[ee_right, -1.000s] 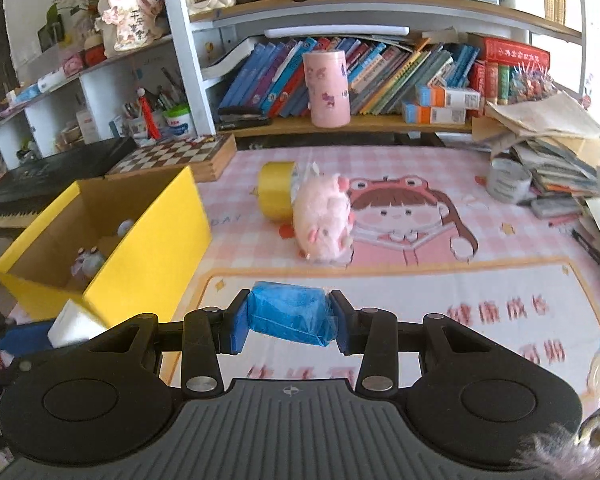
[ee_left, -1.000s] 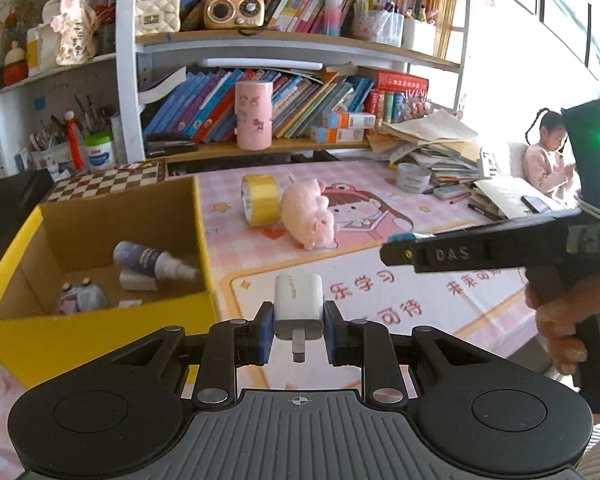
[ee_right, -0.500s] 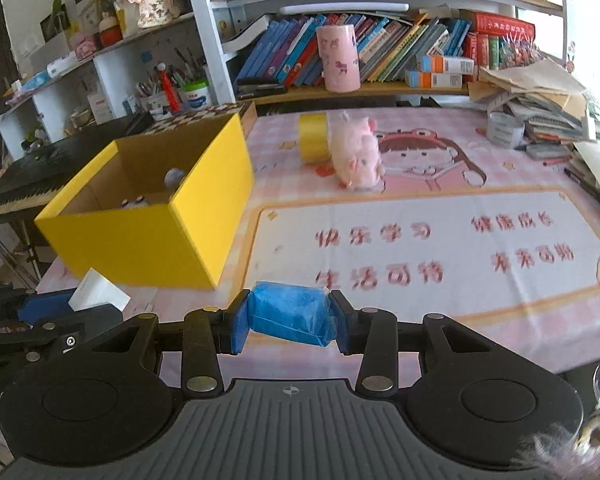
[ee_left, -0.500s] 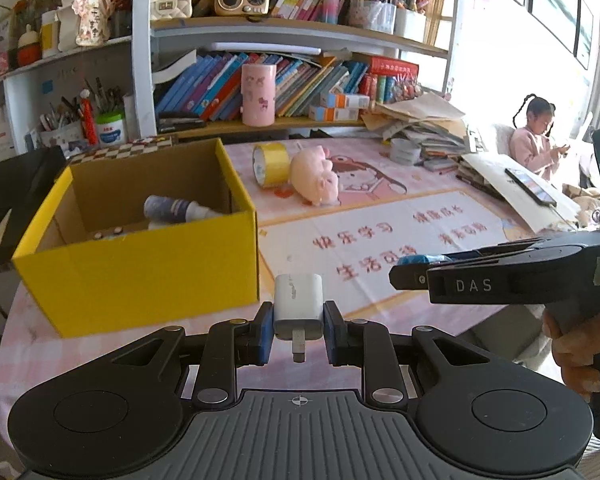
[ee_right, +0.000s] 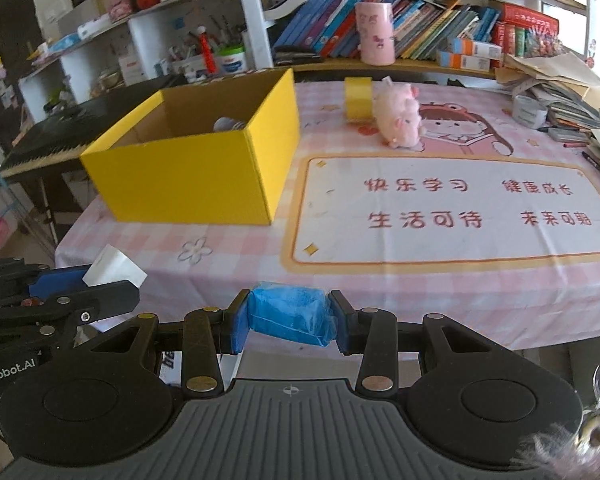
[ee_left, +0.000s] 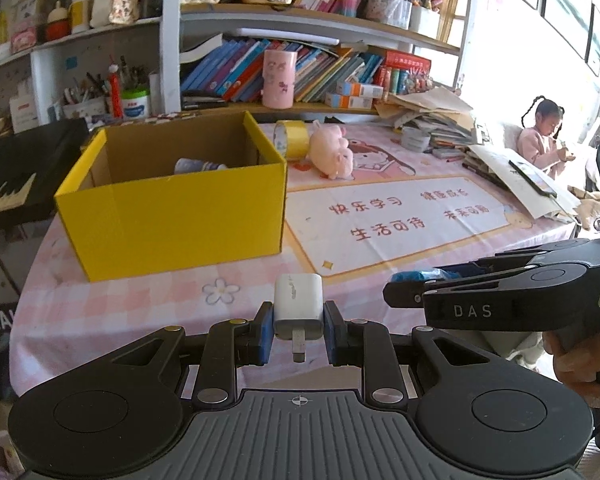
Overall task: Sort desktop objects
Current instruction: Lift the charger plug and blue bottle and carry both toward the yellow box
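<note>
My left gripper [ee_left: 296, 334] is shut on a white charger plug [ee_left: 298, 304], prong toward the camera, over the table's near edge. My right gripper [ee_right: 288, 324] is shut on a blue wrapped packet [ee_right: 290, 316]. Each gripper shows in the other's view: the right gripper [ee_left: 404, 292] at the right, the left gripper [ee_right: 112, 280] at the lower left. The open yellow cardboard box [ee_left: 172, 212] [ee_right: 204, 176] stands ahead on the left, with a small bottle [ee_left: 198, 166] inside. A pink plush pig [ee_left: 334, 154] [ee_right: 398, 120] and a yellow tape roll [ee_left: 286, 140] [ee_right: 358, 96] lie beyond it.
The table [ee_right: 420, 288] has a pink checked cloth and a printed mat [ee_right: 452, 212]. Bookshelves [ee_left: 320, 68] and a pink cup [ee_right: 376, 34] stand at the back, paper piles [ee_right: 556, 92] at the right, a keyboard [ee_left: 8, 184] at the left. A seated person [ee_left: 544, 140] is far right.
Both grippers have pulled back from the table with their loads still held. The yellow box, pig and tape now look smaller and farther, and the table's near edge has come into view.
</note>
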Available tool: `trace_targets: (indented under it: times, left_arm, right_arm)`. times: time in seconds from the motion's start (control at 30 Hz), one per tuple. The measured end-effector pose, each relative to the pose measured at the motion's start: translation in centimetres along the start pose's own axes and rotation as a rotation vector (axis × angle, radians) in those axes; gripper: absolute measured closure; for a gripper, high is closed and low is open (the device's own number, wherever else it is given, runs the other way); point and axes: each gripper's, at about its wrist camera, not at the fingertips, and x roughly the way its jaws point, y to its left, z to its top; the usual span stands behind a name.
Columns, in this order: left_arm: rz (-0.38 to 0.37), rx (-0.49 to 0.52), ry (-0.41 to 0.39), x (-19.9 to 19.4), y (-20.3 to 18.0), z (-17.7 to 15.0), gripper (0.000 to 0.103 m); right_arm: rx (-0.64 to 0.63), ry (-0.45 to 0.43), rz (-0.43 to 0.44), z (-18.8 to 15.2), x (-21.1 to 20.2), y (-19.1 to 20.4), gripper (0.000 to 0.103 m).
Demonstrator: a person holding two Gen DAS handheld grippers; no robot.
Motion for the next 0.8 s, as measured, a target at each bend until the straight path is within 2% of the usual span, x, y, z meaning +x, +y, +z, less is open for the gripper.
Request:
trace_targets:
  times: [0.53, 0.8]
  left_arm:
    - [0.071, -0.084, -0.024, -1.8, 3.2, -1.1, 0.079]
    - [0.103, -0.116, -0.042, -2.0, 4.7, -0.4, 0.079]
  right_arm:
    - [-0.115, 0.037, 0.073, 0.4, 1.3, 4.1, 0.066]
    - [-0.165, 0.042, 0.127, 1.5, 2.1, 5.7, 0.066]
